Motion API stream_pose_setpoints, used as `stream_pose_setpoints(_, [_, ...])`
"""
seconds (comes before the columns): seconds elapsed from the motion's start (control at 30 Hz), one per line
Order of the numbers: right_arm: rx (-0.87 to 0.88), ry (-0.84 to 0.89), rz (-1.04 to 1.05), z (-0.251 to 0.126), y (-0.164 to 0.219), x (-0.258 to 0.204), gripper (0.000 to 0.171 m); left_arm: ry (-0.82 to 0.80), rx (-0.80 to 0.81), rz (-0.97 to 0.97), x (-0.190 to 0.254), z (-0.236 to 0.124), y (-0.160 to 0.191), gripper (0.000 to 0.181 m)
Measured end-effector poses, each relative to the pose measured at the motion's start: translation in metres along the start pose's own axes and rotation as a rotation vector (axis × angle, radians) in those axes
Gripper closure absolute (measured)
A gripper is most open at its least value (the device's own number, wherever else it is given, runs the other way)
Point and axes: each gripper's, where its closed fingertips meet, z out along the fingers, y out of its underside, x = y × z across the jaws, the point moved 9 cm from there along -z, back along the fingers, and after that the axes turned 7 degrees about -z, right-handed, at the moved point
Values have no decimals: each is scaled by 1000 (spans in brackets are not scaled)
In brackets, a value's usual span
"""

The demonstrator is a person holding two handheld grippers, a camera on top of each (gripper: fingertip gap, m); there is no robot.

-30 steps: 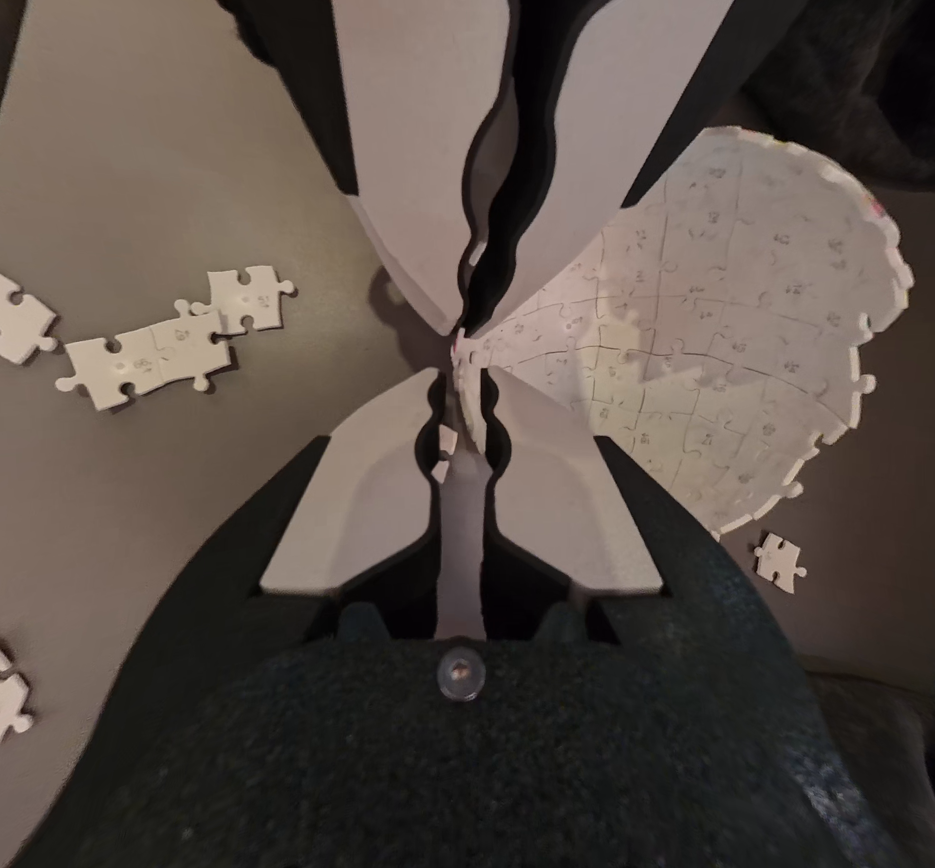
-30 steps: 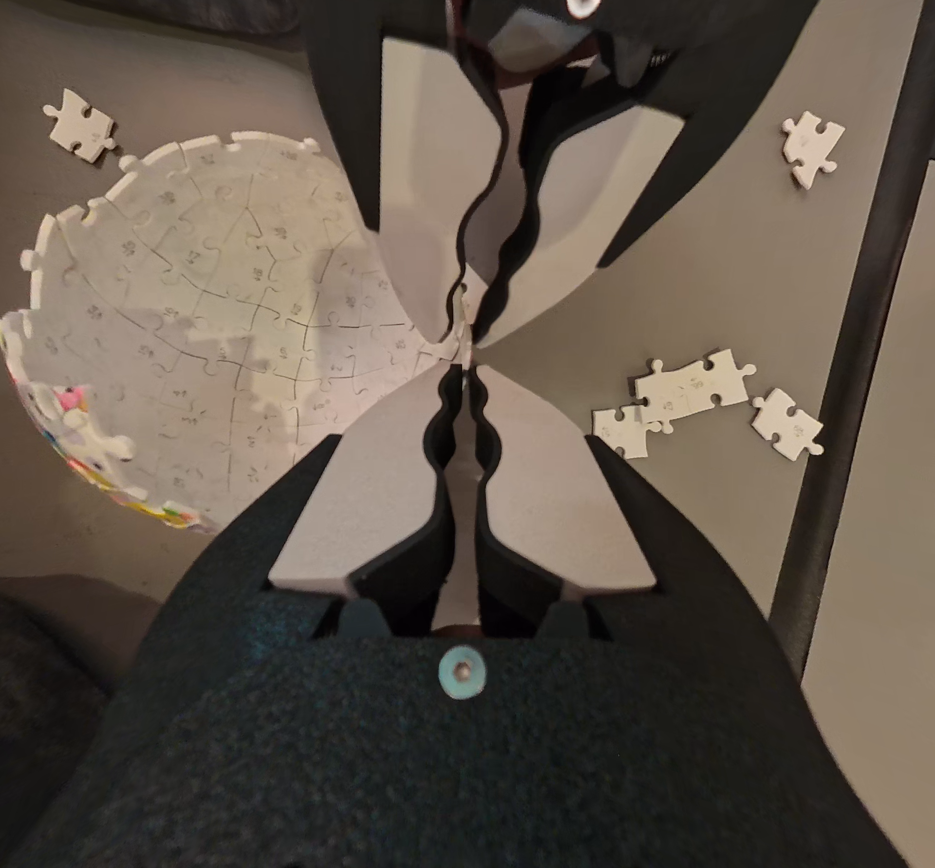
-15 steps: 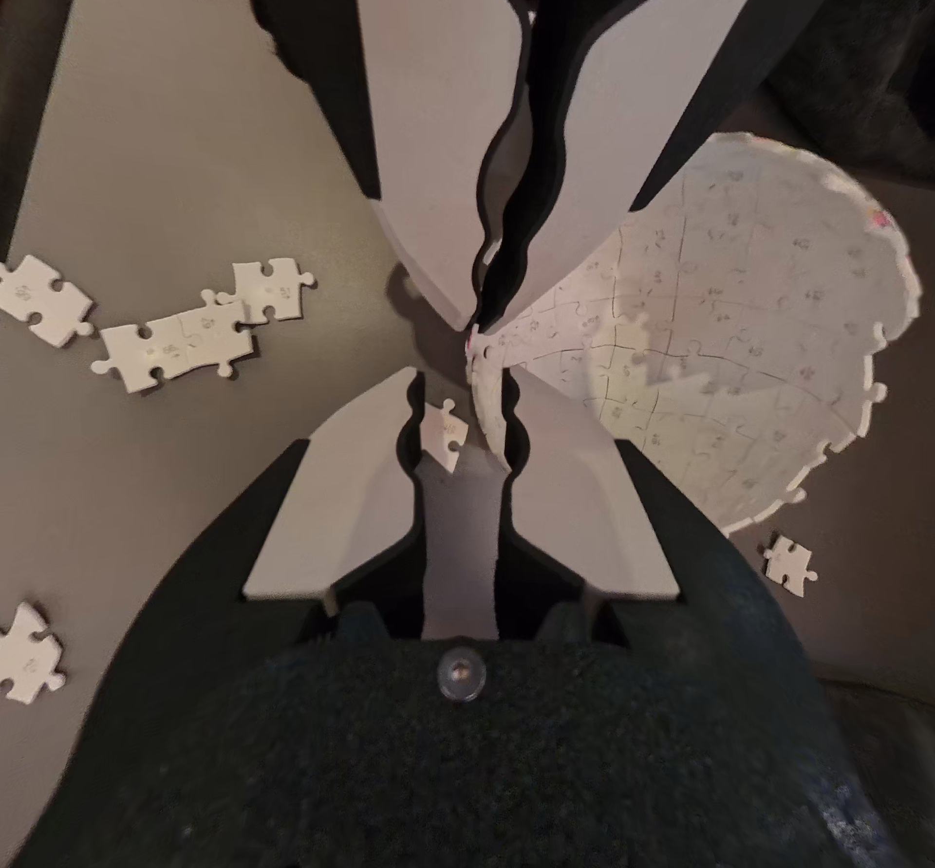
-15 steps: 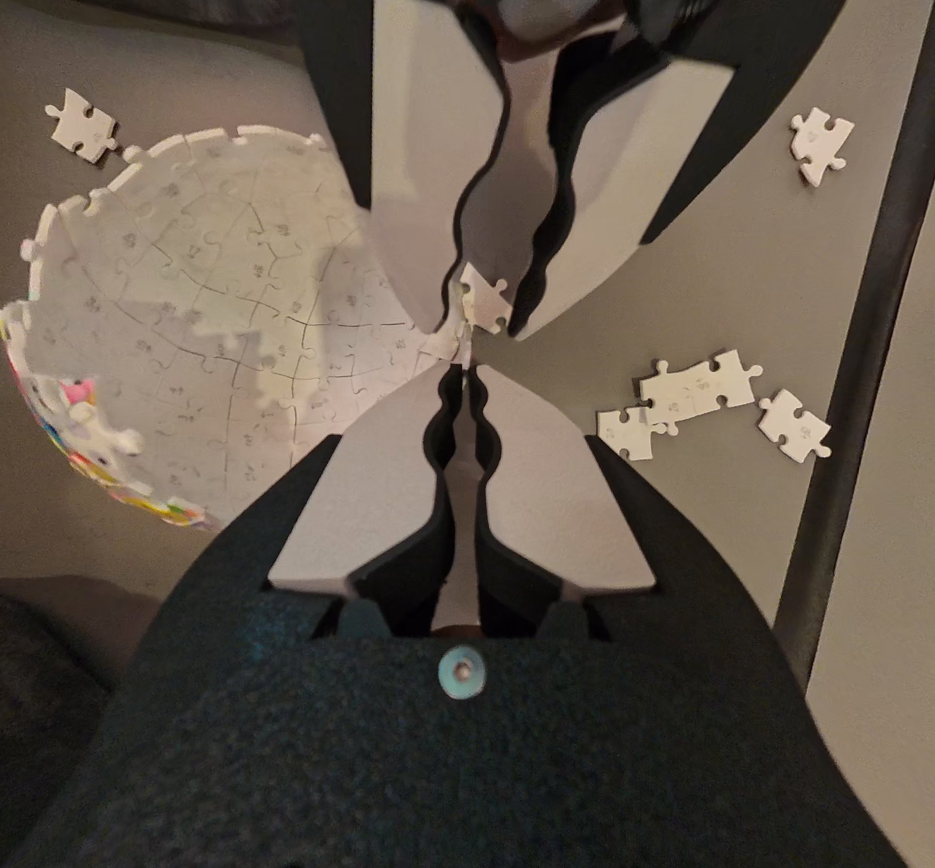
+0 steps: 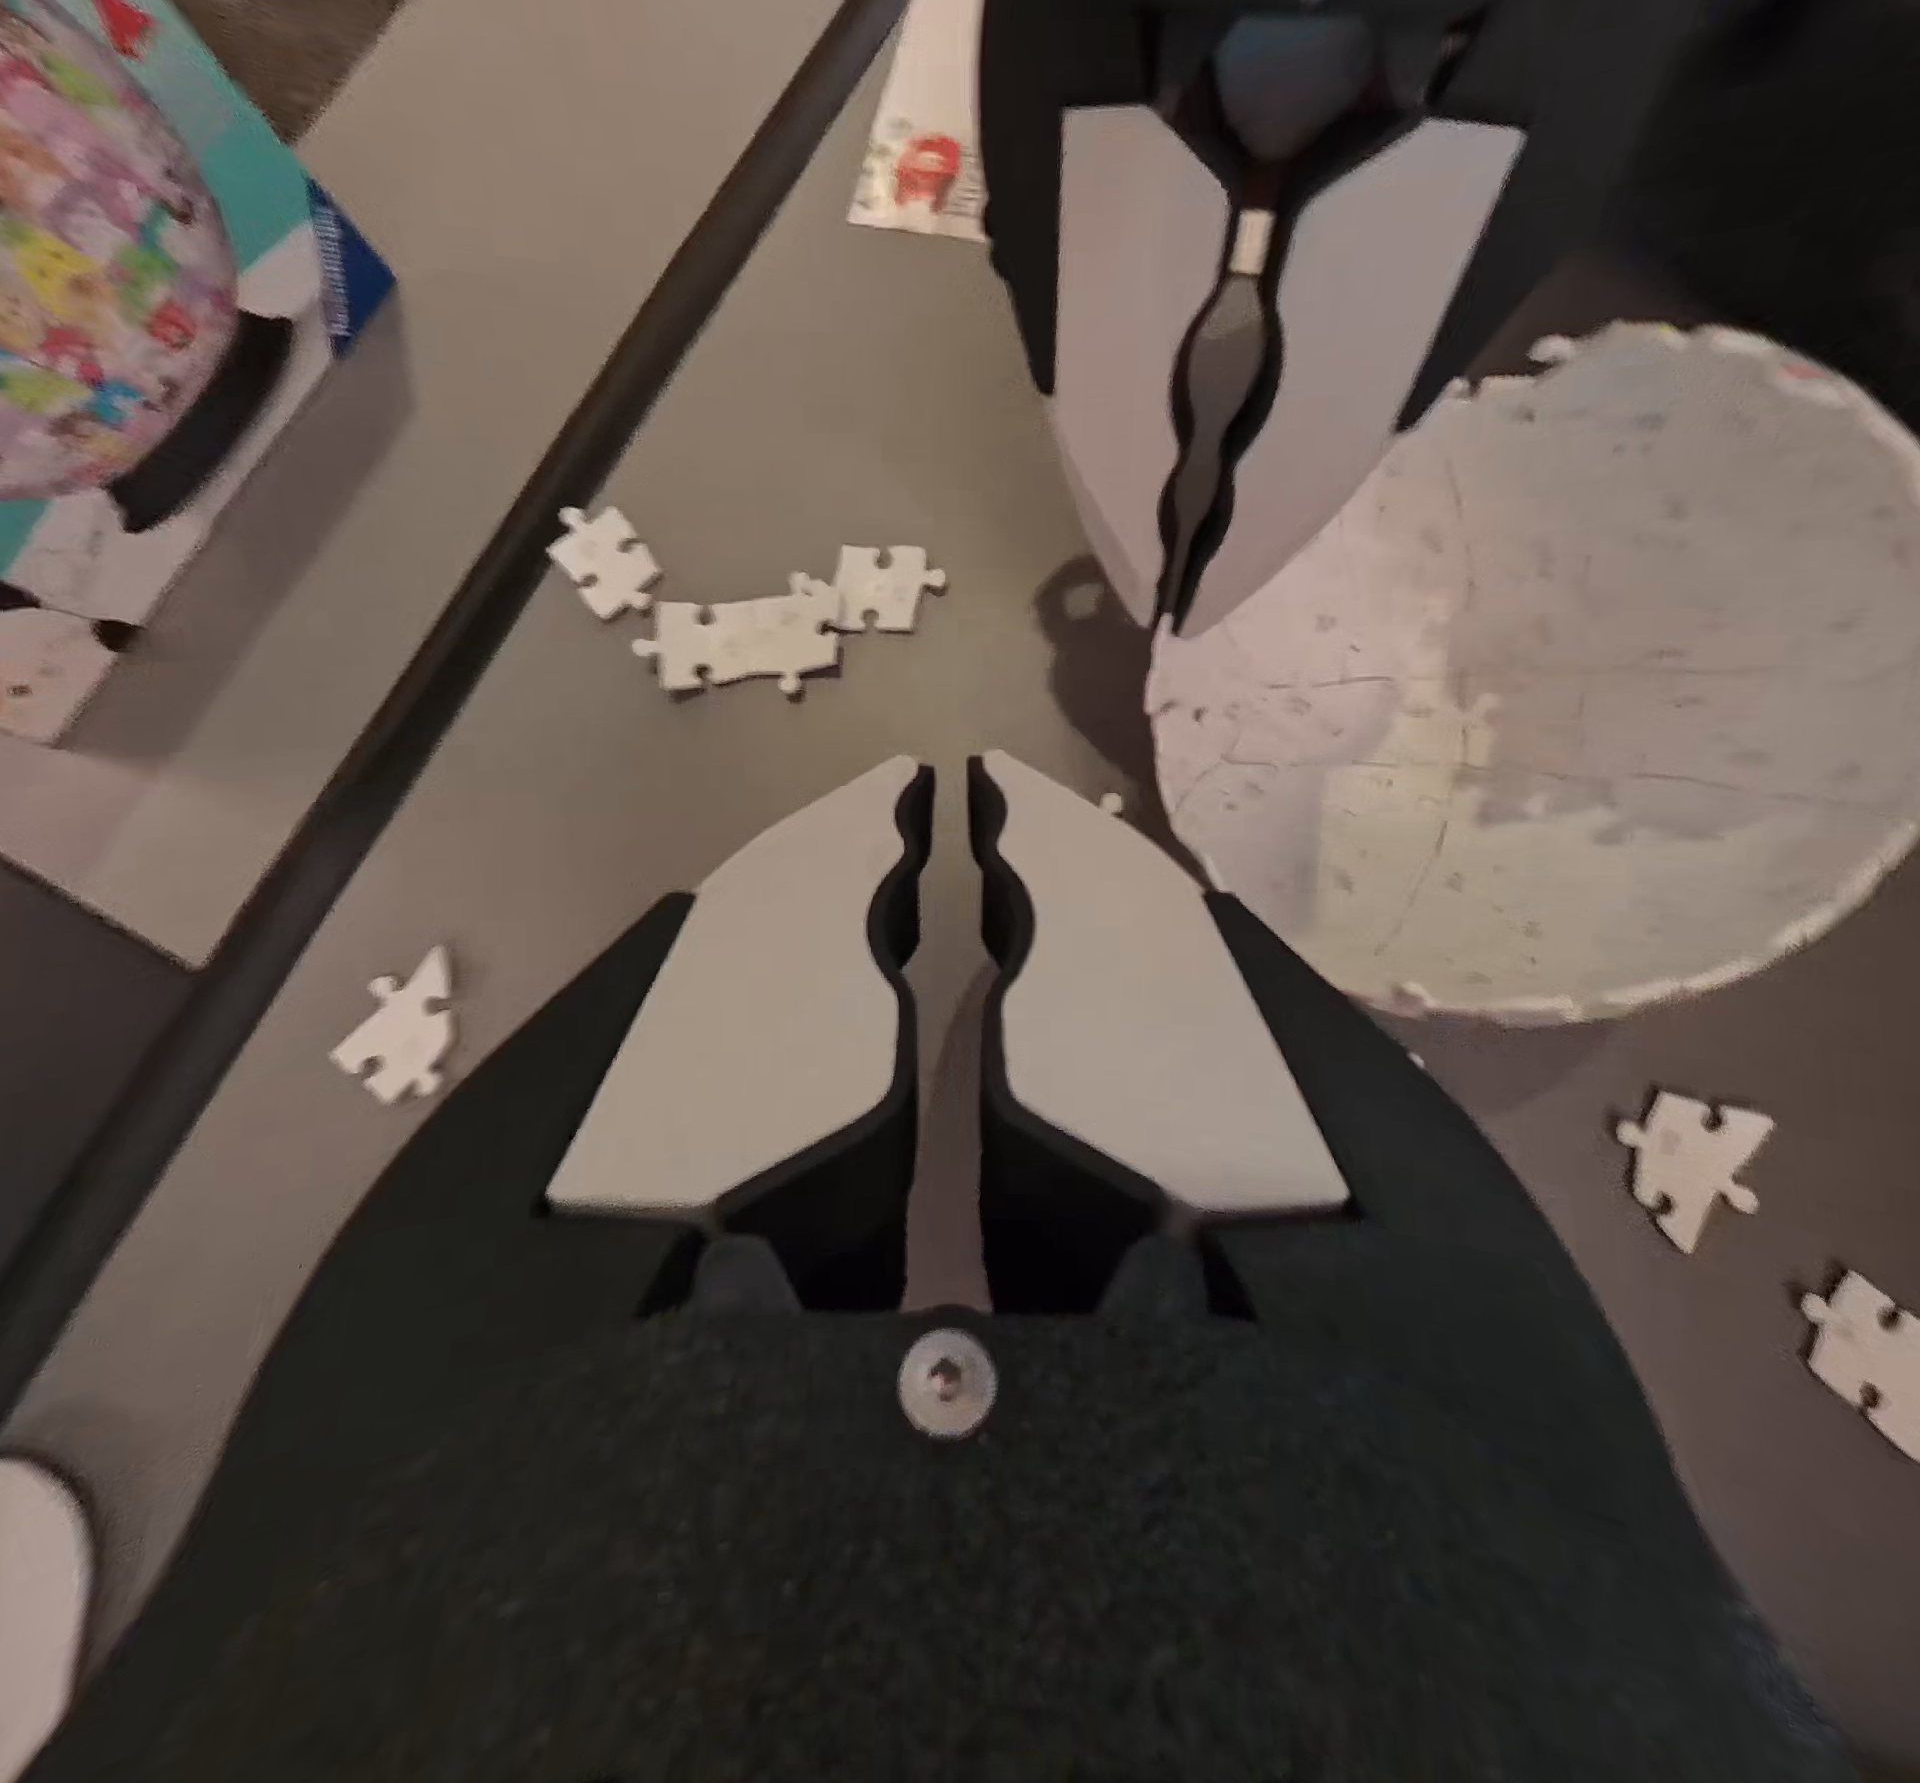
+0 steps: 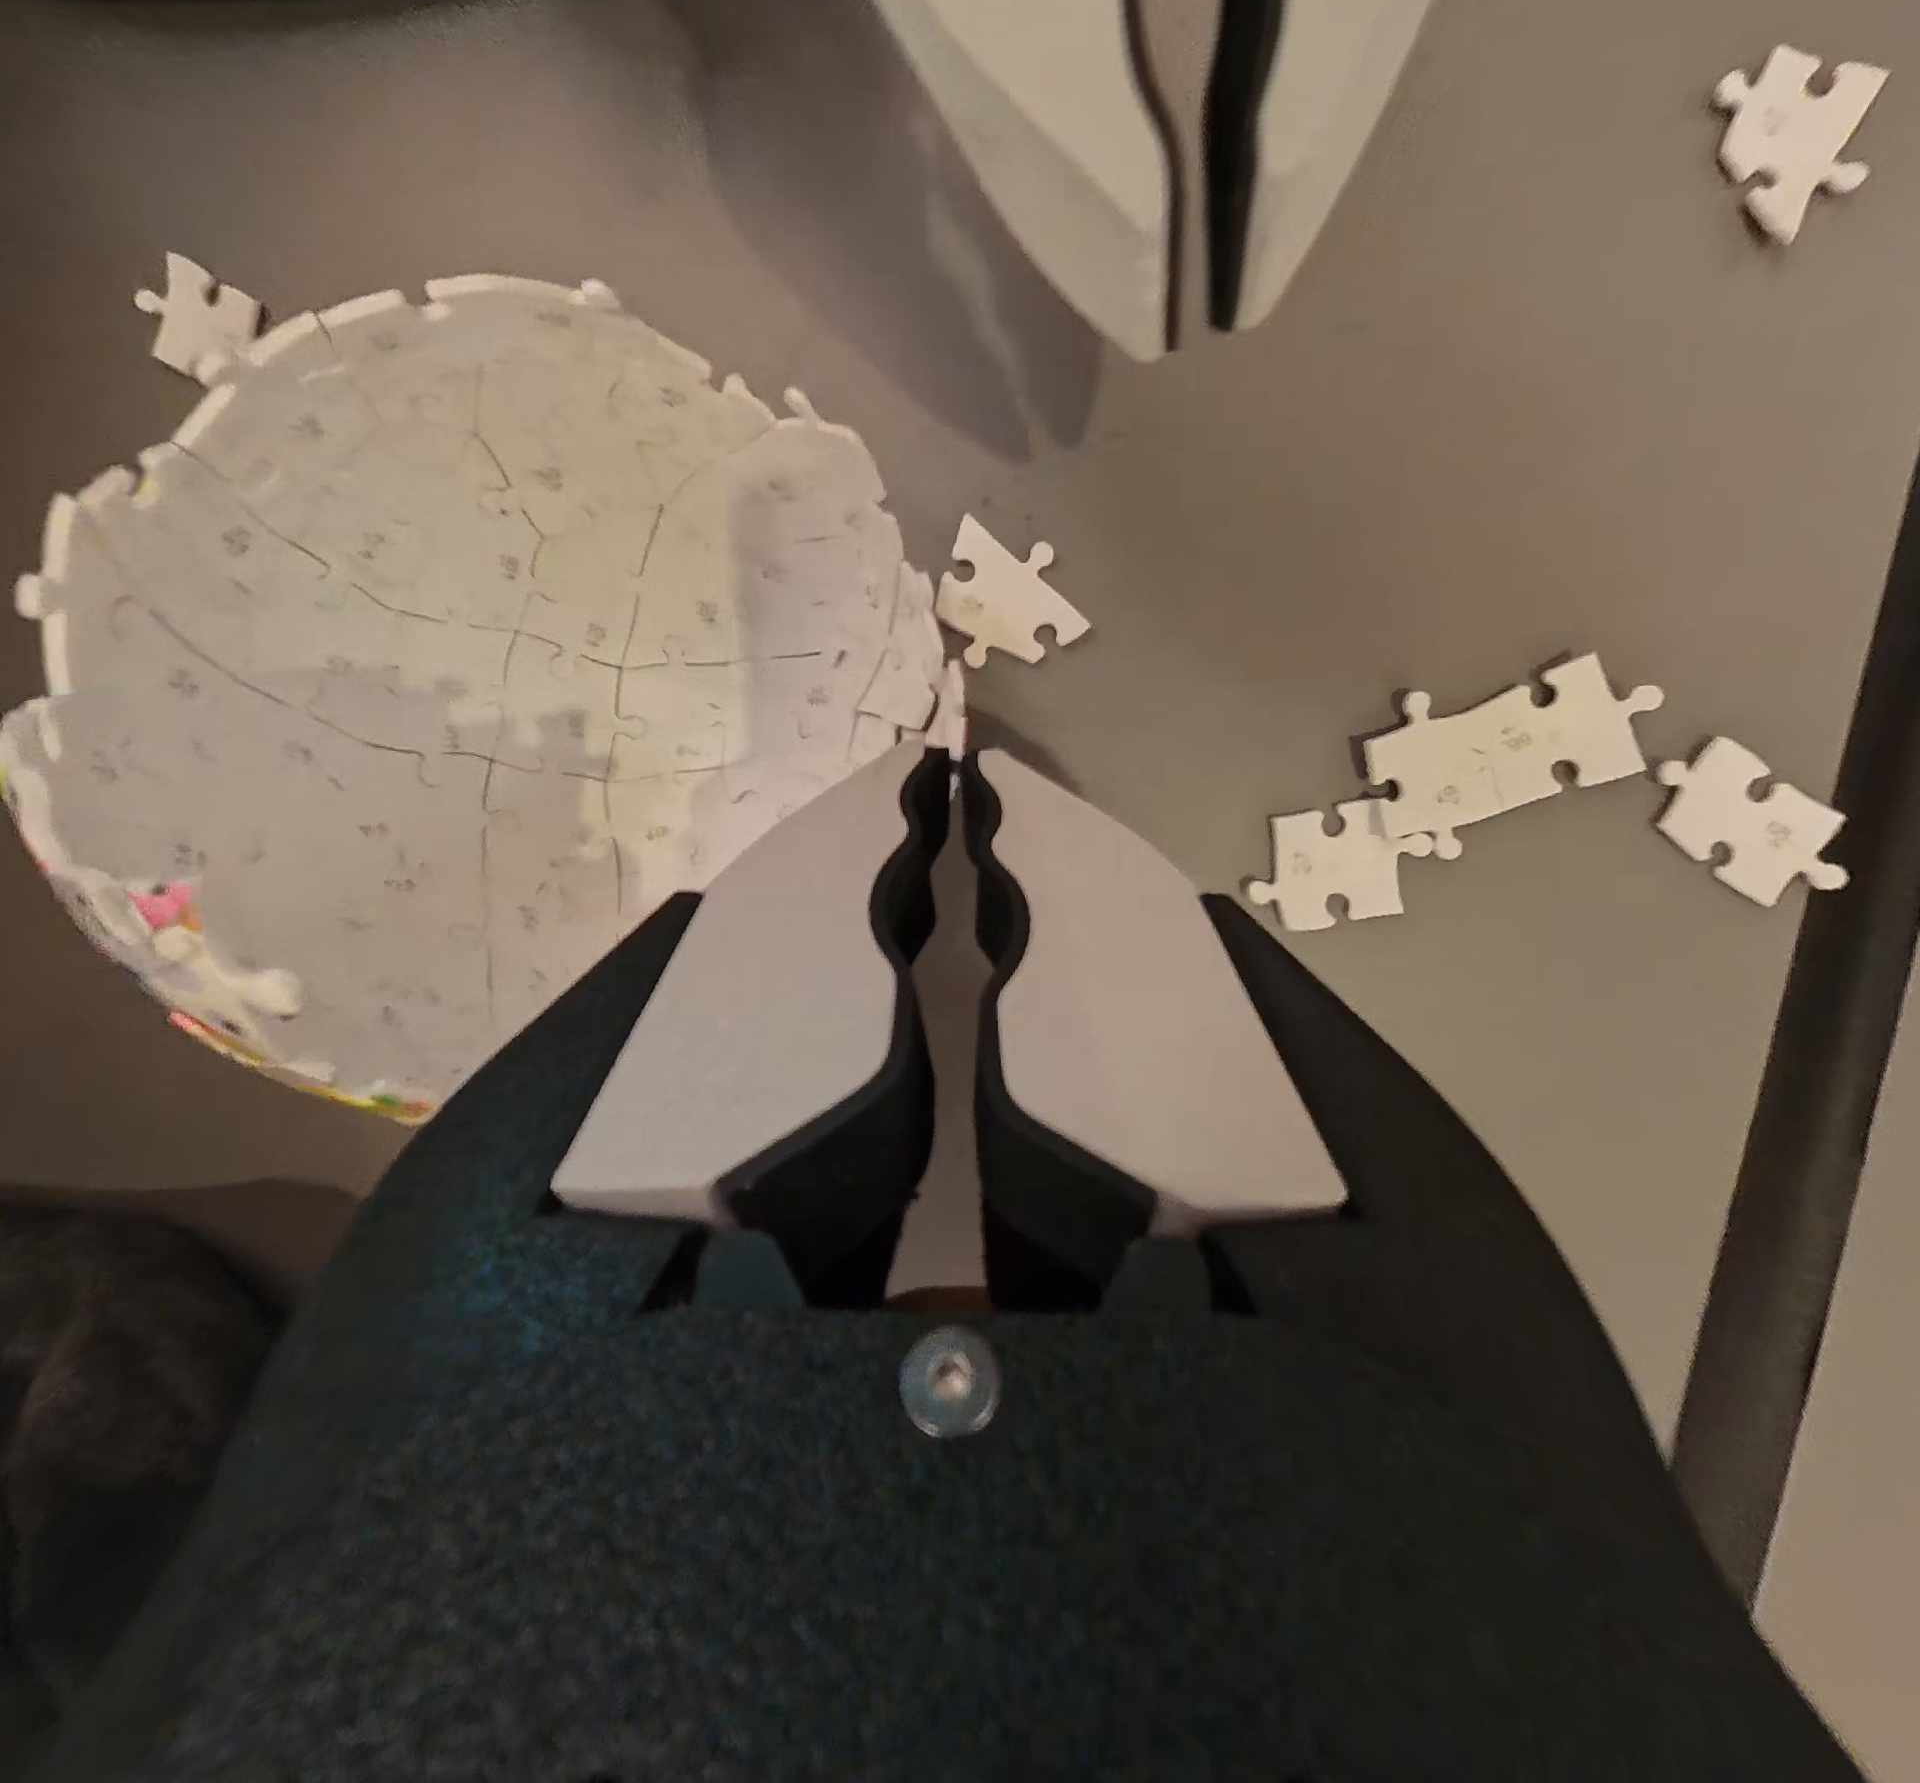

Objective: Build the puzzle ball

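Puzzle ball shell [image 6: 457, 694], a white, half-built bowl of interlocked curved plastic pieces with a colourful printed outside showing only at its lower left lip, sits on the grey table [image 6: 1351, 486] directly ahead and left of the right claw [image 6: 957, 765]. That claw's fingers are pinched onto the shell's near rim, apparently to keep the light bowl from rolling while pieces are added. A loose white puzzle piece [image 6: 1010, 603] lies just beyond those fingertips, beside the rim; whether it touches the shell is unclear.

In the left wrist view, the left claw [image 5: 951, 772] hovers with a narrow gap between its fingers and nothing in them, the shell [image 5: 1558, 694] off to its right and the right claw [image 5: 1179, 616] ahead at the rim. A joined strip of white pieces [image 5: 774, 627] lies ahead and left of it, a single piece [image 5: 400, 1027] to its left, likely laid blank side up for picking.

Both views are motion-blurred. The shell's far edge is cut off, the markings on the pieces are unreadable, and the colourful puzzle box [image 5: 135, 299] at far left is cropped.
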Motion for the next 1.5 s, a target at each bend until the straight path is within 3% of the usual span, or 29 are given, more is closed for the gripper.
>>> stream_pose_setpoints(0.13, [2,-26,7,6,1,1,169,125,-9,93,11,6,11,171])
stream_pose_setpoints(0.37, [-21,-97,72,14,5,3,169,177,-40,330,17,28,3,178])
stream_pose_setpoints(0.53, [-11,-149,87,19,6,6,169,402,-93,224,5,50,0,173])
stream_pose_setpoints(0.7, [33,-217,107,25,10,9,169,661,-18,47,-14,59,7,170])
stream_pose_setpoints(0.9, [19,-313,205,31,13,16,169,599,200,194,-9,56,21,172])
stream_pose_setpoints(1.03, [-16,-353,210,34,13,14,169,477,234,294,0,58,27,175])
stream_pose_setpoints(1.17, [-35,-361,195,38,13,12,168,474,259,280,7,51,30,177])
stream_pose_setpoints(1.33, [-63,-379,188,43,11,7,167,397,398,240,5,24,32,178])
stream_pose_setpoints(1.5, [-90,-388,178,46,9,4,167,388,419,174,14,8,53,175])
